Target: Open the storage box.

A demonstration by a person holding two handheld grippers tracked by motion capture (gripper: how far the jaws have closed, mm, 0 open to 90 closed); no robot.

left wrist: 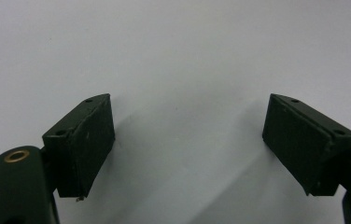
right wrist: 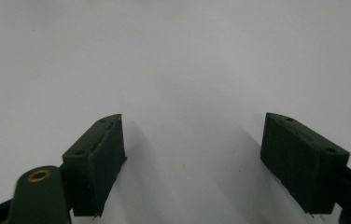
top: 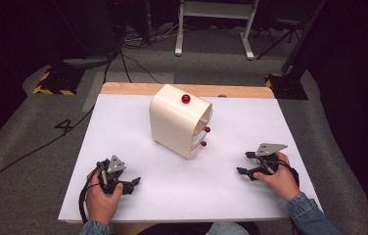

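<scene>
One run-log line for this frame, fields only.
left gripper: open, empty | right gripper: open, empty | cream drawer cabinet: untouched, mid-table, red knobs | white table: both hands resting near front edge

Counter [top: 138, 196]: plain white top, pale wood strip along the 12 o'clock edge.
Cabinet [top: 172, 125]: glossy cream, no pattern.
Knobs [top: 186, 99]: shiny dark red, one on top, two on the drawer fronts.
Left claw [top: 134, 185]: black, grey plate on top.
Right claw [top: 243, 163]: black, grey plate.
Sleeve [top: 309, 213]: blue denim.
Floor [top: 20, 142]: grey carpet, yellow-black hazard stripes at 10 o'clock.
</scene>
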